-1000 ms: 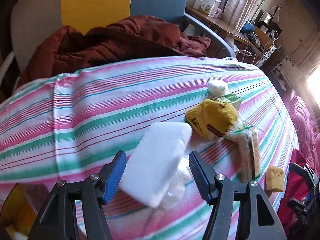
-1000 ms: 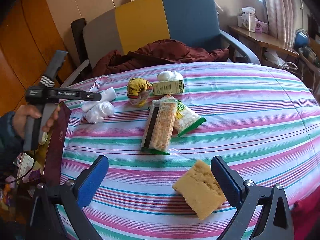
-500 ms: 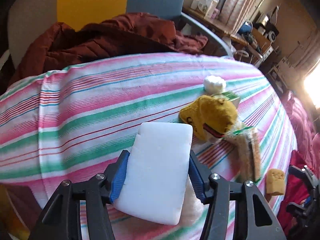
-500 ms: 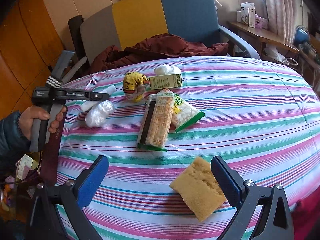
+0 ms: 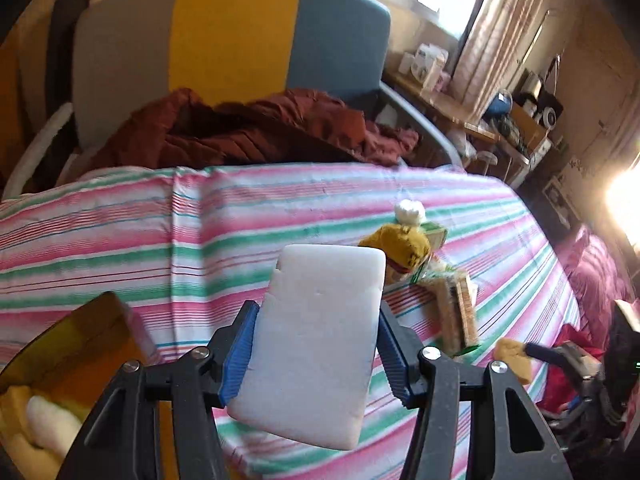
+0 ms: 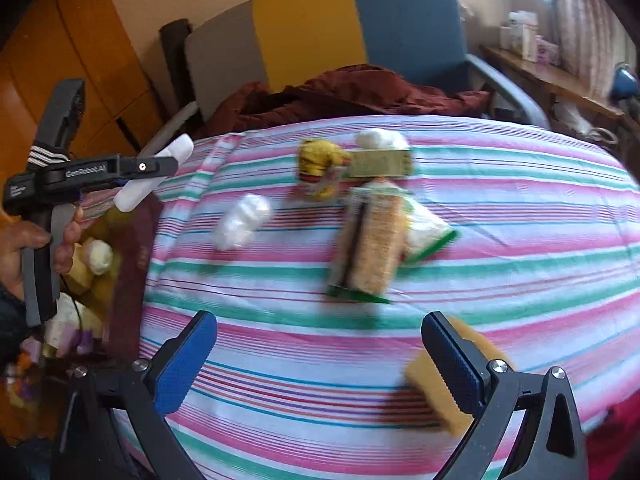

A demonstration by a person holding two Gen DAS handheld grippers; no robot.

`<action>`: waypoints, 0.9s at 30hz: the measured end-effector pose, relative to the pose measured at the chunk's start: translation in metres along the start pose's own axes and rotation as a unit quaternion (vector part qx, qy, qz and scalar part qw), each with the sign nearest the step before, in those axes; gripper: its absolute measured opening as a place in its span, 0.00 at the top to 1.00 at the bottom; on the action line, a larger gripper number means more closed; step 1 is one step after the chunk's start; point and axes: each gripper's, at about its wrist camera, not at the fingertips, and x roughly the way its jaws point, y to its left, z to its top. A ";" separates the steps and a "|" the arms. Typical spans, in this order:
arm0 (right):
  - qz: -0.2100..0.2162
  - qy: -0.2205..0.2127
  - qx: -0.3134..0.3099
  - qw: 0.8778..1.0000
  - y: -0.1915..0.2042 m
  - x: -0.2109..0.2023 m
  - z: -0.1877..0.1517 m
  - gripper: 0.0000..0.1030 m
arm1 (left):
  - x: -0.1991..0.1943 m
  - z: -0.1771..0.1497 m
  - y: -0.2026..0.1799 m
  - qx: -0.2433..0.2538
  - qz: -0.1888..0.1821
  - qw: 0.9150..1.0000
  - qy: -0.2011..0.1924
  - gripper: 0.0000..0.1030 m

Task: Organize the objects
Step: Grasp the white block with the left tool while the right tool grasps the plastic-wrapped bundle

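My left gripper [image 5: 316,344] is shut on a white rectangular sponge [image 5: 316,340] and holds it in the air above the striped tablecloth [image 5: 120,232]. In the right wrist view the same white sponge [image 6: 154,178] hangs over the table's left edge in the left gripper [image 6: 136,172], with a hand [image 6: 24,248] on its handle. My right gripper [image 6: 320,356] stands open low over the cloth. A yellow sponge [image 6: 436,388] lies beside and partly behind its right finger. A white plastic-wrapped bundle [image 6: 240,220] rests on the cloth.
A yellow toy [image 6: 320,168], a green box [image 6: 380,162], a white ball [image 6: 380,138] and cracker packs [image 6: 372,248] lie mid-table. A brown bin [image 5: 68,364] with soft items stands at the table's left edge. A chair [image 5: 232,48] with a red jacket [image 5: 256,128] is behind.
My left gripper closed on the white sponge and lifted it off the cloth, moving toward the table's left edge. My right gripper drifted left, so the yellow sponge now sits by its right finger.
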 end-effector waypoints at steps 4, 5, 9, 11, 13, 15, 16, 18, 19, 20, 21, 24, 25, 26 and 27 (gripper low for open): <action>0.023 0.015 -0.010 1.000 0.026 0.029 0.021 0.01 | -0.032 -0.005 0.007 -0.014 0.003 1.000 -0.023 0.44; 0.032 0.022 -0.006 0.999 0.033 0.042 0.028 0.03 | -0.040 -0.006 0.010 -0.018 0.004 0.999 -0.028 0.44; 0.038 0.044 0.020 0.998 0.047 0.086 0.048 0.12 | -0.062 -0.013 0.024 -0.043 0.005 0.998 -0.036 0.44; 0.031 0.054 0.031 0.998 0.052 0.110 0.055 0.14 | -0.075 -0.018 0.032 -0.054 0.006 0.997 -0.045 0.44; 0.012 0.065 0.045 0.997 0.054 0.132 0.060 0.18 | -0.086 -0.023 0.038 -0.060 0.014 0.997 -0.054 0.44; -0.005 0.072 0.043 0.996 0.056 0.148 0.061 0.28 | -0.098 -0.029 0.047 -0.068 0.019 0.996 -0.061 0.44; -0.024 0.062 0.030 0.997 0.059 0.147 0.063 0.37 | -0.104 -0.033 0.050 -0.071 0.024 0.995 -0.064 0.44; -0.037 0.061 0.025 0.997 0.060 0.144 0.063 0.66 | -0.115 -0.042 0.056 -0.073 0.035 0.994 -0.072 0.44; -0.035 0.062 0.026 0.997 0.060 0.141 0.062 0.66 | -0.119 -0.047 0.059 -0.074 0.041 0.994 -0.076 0.44; -0.037 0.060 0.023 0.997 0.059 0.137 0.060 0.66 | -0.124 -0.052 0.061 -0.075 0.047 0.993 -0.080 0.44; -0.041 0.054 0.015 0.998 0.060 0.129 0.057 0.67 | -0.128 -0.058 0.063 -0.074 0.056 0.992 -0.084 0.44; -0.033 0.045 0.002 0.998 0.061 0.110 0.046 0.67 | -0.139 -0.078 0.068 -0.077 0.080 0.989 -0.094 0.44; -0.031 0.041 -0.002 0.999 0.063 0.103 0.042 0.67 | -0.142 -0.086 0.070 -0.079 0.089 0.988 -0.097 0.44; -0.027 0.038 -0.004 0.999 0.064 0.098 0.039 0.67 | -0.144 -0.093 0.071 -0.080 0.096 0.987 -0.099 0.44; -0.019 0.036 -0.004 0.999 0.066 0.092 0.036 0.67 | -0.146 -0.099 0.073 -0.082 0.099 0.987 -0.099 0.44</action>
